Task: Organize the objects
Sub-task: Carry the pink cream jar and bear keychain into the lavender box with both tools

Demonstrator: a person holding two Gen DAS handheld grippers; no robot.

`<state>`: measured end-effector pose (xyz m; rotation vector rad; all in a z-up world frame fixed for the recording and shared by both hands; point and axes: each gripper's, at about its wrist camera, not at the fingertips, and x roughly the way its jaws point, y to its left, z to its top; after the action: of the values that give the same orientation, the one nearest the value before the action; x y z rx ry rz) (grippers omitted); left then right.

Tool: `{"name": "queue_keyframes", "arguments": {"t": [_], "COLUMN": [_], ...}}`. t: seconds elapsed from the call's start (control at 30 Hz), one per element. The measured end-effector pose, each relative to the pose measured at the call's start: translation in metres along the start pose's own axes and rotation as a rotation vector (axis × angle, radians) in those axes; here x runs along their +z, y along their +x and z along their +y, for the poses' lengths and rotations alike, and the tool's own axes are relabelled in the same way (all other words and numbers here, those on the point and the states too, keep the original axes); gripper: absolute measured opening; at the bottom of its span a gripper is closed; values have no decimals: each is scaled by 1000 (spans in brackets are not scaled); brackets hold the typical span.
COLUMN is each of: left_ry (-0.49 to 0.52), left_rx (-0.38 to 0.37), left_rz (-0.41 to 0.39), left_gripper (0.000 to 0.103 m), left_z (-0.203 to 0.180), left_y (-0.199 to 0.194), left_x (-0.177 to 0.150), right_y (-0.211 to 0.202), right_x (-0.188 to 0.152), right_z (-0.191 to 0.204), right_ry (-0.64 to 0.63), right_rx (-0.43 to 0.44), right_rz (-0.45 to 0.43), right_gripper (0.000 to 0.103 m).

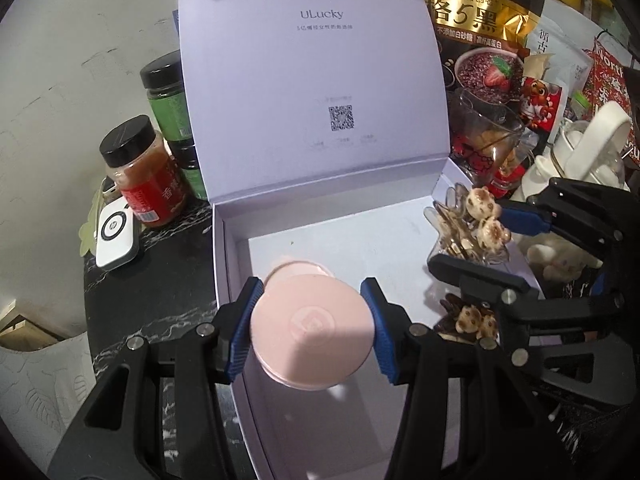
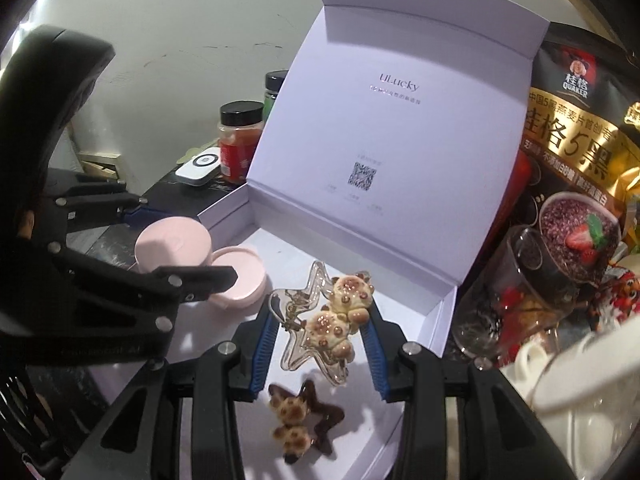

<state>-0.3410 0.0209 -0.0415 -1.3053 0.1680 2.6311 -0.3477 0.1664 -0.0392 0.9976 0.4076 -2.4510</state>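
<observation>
Holding pink jar (image 1: 312,332) over white box (image 1: 224,248).

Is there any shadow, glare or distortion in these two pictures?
Left wrist view: fisheye bends the box lid; a shadow crosses the pink case in the left claw. Right wrist view: the white item at the lower right is overexposed; the corners are dark.

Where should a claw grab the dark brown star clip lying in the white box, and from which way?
Come from above. The brown star clip lies flat on the floor of the white box, so its sides sit low. Close the claw across the raised cream bear charms on top, or across the narrow waist between two star points. This is a judgement; its hinge is not visible.
</observation>
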Motion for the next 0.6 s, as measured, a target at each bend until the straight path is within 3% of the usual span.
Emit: {"name": "queue_keyframes", "arguments": {"t": [0.17, 0.6], "left_ry": [-43, -51], "left_rx": [-40, -55], "left_rz": [6, 57], "left_gripper": [49, 49], "left_z": [12, 14], "left_y": [12, 35], "left_x": [3, 1], "right_y": [15, 50], "right_x": [7, 4], "right_z": [0, -9], "right_ry": [0, 31], "right_rx": [-4, -35], "right_rz": [21, 108], "right_gripper": [41, 41]}}
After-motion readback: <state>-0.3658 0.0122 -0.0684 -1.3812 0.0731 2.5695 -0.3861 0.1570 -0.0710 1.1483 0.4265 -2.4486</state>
